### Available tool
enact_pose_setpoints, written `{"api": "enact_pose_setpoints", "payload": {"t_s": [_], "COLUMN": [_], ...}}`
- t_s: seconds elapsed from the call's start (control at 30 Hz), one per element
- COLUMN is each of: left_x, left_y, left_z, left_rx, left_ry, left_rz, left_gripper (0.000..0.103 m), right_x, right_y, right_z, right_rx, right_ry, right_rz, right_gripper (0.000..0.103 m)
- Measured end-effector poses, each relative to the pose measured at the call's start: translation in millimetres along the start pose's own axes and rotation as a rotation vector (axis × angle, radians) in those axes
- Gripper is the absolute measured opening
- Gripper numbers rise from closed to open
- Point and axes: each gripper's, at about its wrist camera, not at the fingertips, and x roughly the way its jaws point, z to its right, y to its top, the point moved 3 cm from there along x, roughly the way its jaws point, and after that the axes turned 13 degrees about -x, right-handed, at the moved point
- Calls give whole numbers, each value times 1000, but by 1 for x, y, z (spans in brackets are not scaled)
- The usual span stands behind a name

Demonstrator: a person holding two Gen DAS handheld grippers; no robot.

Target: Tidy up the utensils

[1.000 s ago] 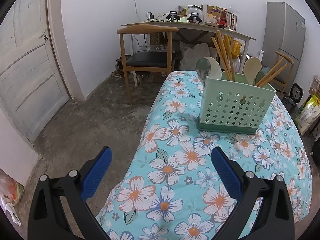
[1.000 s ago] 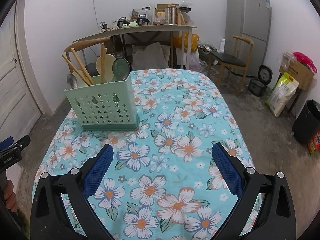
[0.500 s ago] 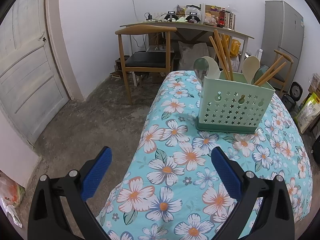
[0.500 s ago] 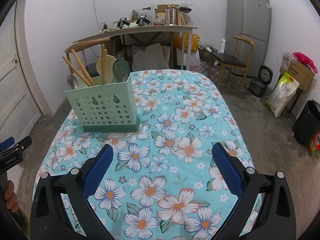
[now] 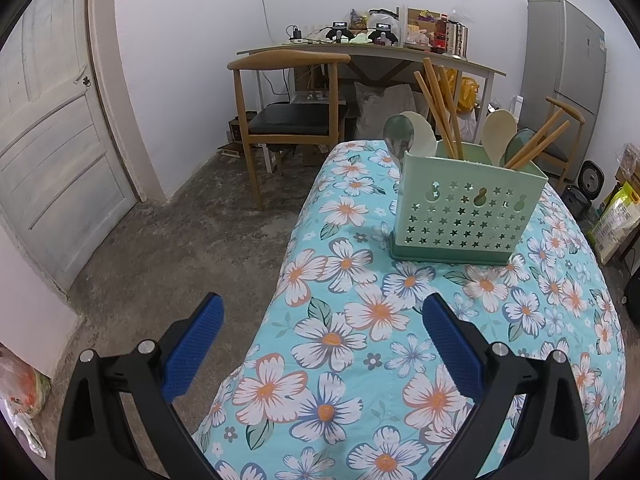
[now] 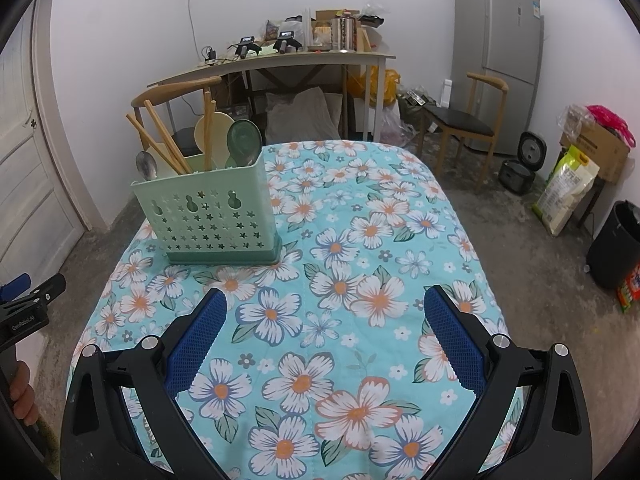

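Change: hardly anything is shifting since a second ago; the left wrist view is creeping very slightly, so the holder is sitting a touch lower in it, while the right wrist view is staying as it was.
Left gripper (image 5: 320, 320): hovering over the near left edge of the table, its blue pads (image 5: 452, 344) standing wide apart with nothing between them.
Right gripper (image 6: 324, 316): hanging above the near middle of the table, fingers spread wide and gripping nothing.
Utensil holder (image 6: 210, 224): standing upright on the floral tablecloth (image 6: 360, 240) toward the far left part of the table, well apart from both grippers.
Utensils: all sitting inside the holder; wooden chopsticks (image 6: 166, 146) are leaning out, with a metal spoon (image 6: 146, 166), a cream spoon (image 5: 498, 128) and a green spoon (image 6: 244, 140) poking up.
Which compartment each is occupying: cannot tell.
Person's hand (image 6: 22, 394): showing at the left edge of the right wrist view, gripping the left tool's handle.
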Motion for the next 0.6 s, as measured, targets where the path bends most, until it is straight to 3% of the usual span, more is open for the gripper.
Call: {"api": "enact_pose_setpoints", "payload": {"t_s": [0.6], "left_x": [1], "left_y": [-1], "left_z": [0], "left_rx": [3], "left_ry": [0], "left_rz": [-2], "left_gripper": [97], "right_x": [0], "right_y": [1], "right_z": [-2], "right_rx": [-1], "right_ry": [3], "right_rz": [2], "right_gripper": [95]}}
